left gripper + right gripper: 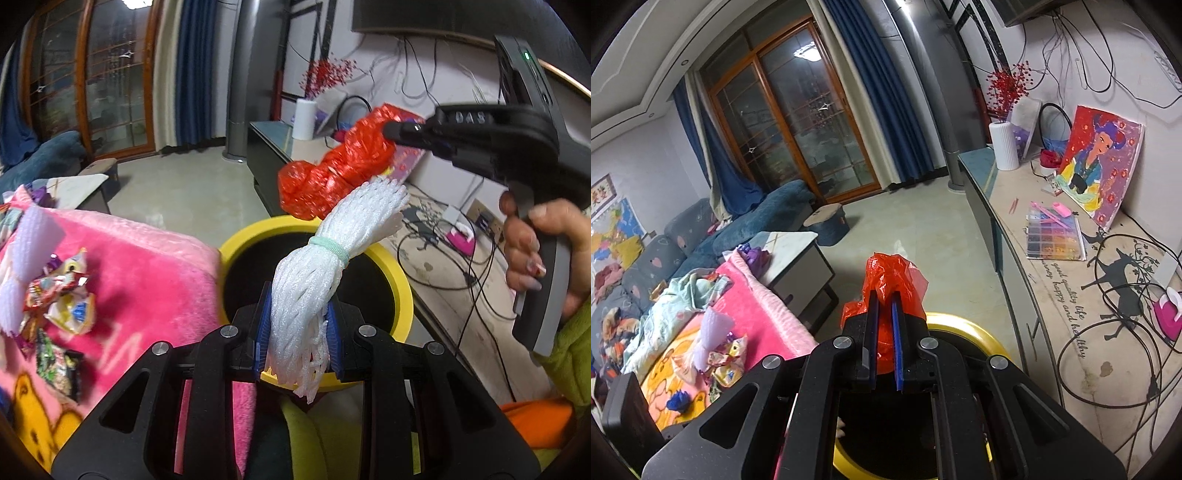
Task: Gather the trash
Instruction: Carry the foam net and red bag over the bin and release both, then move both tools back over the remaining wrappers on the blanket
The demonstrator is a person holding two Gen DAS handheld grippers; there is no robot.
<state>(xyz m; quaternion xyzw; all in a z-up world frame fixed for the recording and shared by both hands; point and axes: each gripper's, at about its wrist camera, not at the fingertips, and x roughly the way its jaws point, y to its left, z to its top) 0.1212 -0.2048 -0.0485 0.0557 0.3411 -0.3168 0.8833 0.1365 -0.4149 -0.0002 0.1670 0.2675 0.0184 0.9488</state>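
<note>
My left gripper [300, 312] is shut on a white foam net bundle [332, 251] tied with a green band, held over the black mouth of the yellow bin [392, 275]. My right gripper [393, 131], held by a person's hand, is shut on a crumpled red plastic bag [332, 177] just above and beyond the bin. In the right wrist view the red plastic bag [892, 275] is pinched between the blue pads of the right gripper [884, 297], with the yellow bin [964, 328] below. Snack wrappers [59, 299] and another foam net [31, 251] lie on the pink blanket [155, 266].
A low cabinet [1008, 236] runs along the right wall with cables, a painting [1097, 162], a bead tray and a white vase [1004, 146]. A small table [801, 266] stands past the blanket, with a blue sofa [757, 218] and bare floor [923, 236] beyond.
</note>
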